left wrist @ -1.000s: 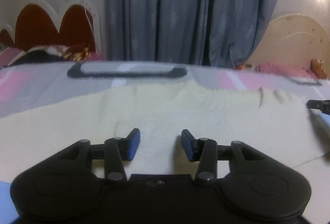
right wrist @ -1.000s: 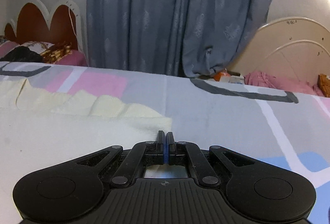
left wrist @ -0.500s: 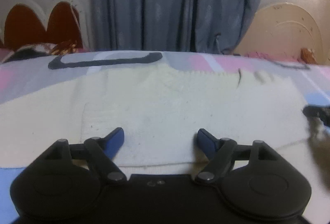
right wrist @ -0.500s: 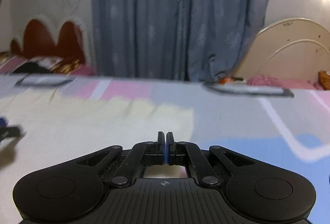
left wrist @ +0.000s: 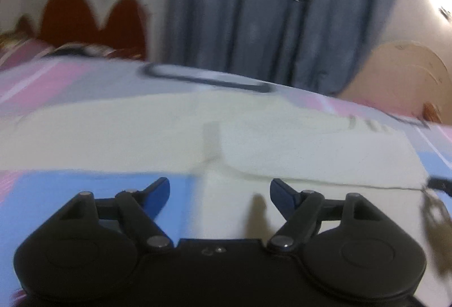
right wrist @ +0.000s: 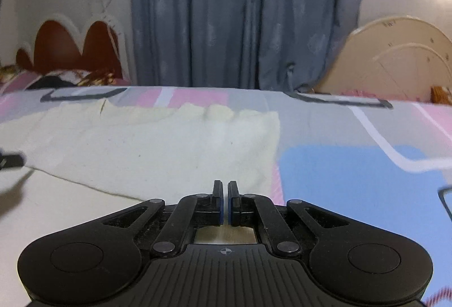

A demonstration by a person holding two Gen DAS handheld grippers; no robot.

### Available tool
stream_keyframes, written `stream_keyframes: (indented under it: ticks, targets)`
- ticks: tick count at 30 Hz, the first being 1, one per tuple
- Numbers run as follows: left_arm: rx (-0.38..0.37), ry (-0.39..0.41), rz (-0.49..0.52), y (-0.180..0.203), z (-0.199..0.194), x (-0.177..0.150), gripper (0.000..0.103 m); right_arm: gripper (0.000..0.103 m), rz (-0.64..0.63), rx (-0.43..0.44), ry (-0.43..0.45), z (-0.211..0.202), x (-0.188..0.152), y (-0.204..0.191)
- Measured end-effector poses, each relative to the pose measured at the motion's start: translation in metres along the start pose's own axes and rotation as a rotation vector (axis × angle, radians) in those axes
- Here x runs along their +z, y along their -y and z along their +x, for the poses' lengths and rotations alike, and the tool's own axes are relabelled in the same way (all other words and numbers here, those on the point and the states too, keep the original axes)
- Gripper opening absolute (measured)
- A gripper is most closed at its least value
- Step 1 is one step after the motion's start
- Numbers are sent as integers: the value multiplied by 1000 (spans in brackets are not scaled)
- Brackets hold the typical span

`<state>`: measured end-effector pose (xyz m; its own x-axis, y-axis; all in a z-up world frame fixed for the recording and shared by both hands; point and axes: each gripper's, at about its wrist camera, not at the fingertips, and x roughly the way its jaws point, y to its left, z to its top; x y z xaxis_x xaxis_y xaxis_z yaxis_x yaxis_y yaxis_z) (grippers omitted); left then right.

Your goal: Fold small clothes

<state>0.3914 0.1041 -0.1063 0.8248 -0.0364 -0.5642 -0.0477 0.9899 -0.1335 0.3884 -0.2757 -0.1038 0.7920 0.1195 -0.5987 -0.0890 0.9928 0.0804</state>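
Fingers of the left gripper (left wrist: 219, 194) stand wide apart with nothing clamped between them; the blue pads (left wrist: 156, 195) hang over the near edge of the cream garment (left wrist: 254, 148), where its corner meets a blue patch of the bedsheet (left wrist: 93, 188). The right gripper (right wrist: 225, 201) is closed, its two pads almost touching; whether any cloth is pinched there cannot be told, though cream fabric shows just below the fingers.

One garment lies spread flat on the bed, pale cream, with a folded layer on top whose lower edge runs across both views. From the left wrist camera, that layer forms a raised step with a vertical seam near the middle, and the right gripper's black fingertip pokes in at the far right edge. From the right wrist camera, the garment's scalloped far edge and its straight right side are clear, and the left gripper's tip appears at the far left edge. That view is sharp; the left one is blurred.

Beyond the garment the sheet shows pink, grey and blue blocks with dark outlines. Only the right view takes in the large blue patch and white curved line to the right of the cloth.

Behind the bed: one grey curtain (right wrist: 248, 16), one dark red scalloped headboard (right wrist: 70, 47) on the left, one cream arched headboard (right wrist: 395, 61) on the right.
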Motion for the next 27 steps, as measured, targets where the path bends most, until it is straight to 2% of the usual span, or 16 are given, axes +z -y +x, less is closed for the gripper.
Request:
stream_keyframes:
  ticks: [4, 6, 7, 8, 11, 15, 18, 19, 21, 22, 25, 27]
  targets:
    - [106, 16, -153, -87, -31, -7, 73, 0, 16, -5, -34, -16, -9, -5]
    - [166, 6, -283, -137, -38, -7, 70, 0, 23, -7, -40, -25, -14, -9]
    - [176, 8, -361, -161, -42, -7, 65, 0, 23, -11, -44, -31, -18, -13]
    - [177, 29, -459, -187, -49, -8, 59, 0, 26, -17, -50, -32, -19, -16]
    - [173, 85, -671, -239, -58, -8, 58, 0, 62, -24, -65, -33, -22, -26]
    - [114, 154, -847, -280, -57, -9, 55, 0, 107, -4, -64, -36, -18, -41]
    - [107, 171, -890, -292, -52, -6, 52, 0, 112, -4, -66, -36, -14, -51]
    - [110, 171, -891, -294, -51, -3, 47, 0, 110, -6, -64, -37, -12, -54]
    - [146, 153, -860, -298, -46, 4, 28, 0, 105, -8, -60, -38, -9, -57]
    - [172, 142, -845, -295, -42, 5, 2, 0, 102, -12, -58, -38, -8, -58]
    - [195, 158, -798, -289, -47, 9, 2, 0, 104, -25, -56, -36, -3, -55]
    - [158, 195, -688, -266, -49, 26, 2, 0, 109, -31, -46, -36, 0, -51]
